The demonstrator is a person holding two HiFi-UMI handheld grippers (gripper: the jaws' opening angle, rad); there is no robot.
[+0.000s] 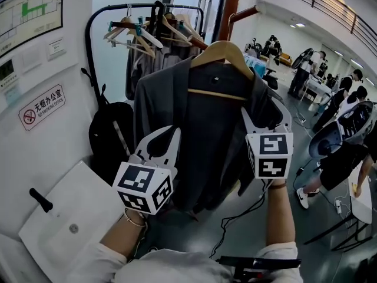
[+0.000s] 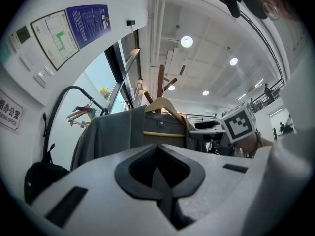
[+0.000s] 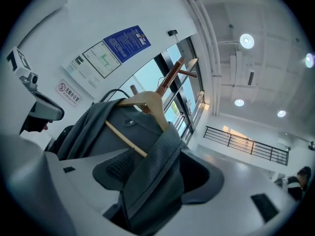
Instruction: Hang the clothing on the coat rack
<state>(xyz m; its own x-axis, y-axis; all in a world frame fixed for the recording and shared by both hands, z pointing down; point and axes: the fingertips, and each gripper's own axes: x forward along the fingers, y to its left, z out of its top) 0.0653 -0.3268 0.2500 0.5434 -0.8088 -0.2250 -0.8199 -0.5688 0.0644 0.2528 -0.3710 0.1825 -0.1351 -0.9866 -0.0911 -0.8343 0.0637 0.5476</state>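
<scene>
A grey jacket hangs on a wooden hanger, held up in front of me. My right gripper is shut on the jacket's right front edge; in the right gripper view the grey cloth runs between its jaws, below the hanger. My left gripper is at the jacket's lower left, shut with nothing between its pads; the jacket lies beyond it. The brown wooden coat rack post, with its pegs, stands just behind the hanger.
A black clothes rail with several hangers and garments stands behind on the left. A black backpack leans by the wall above a white sink. People and tables are on the right; cables lie on the floor.
</scene>
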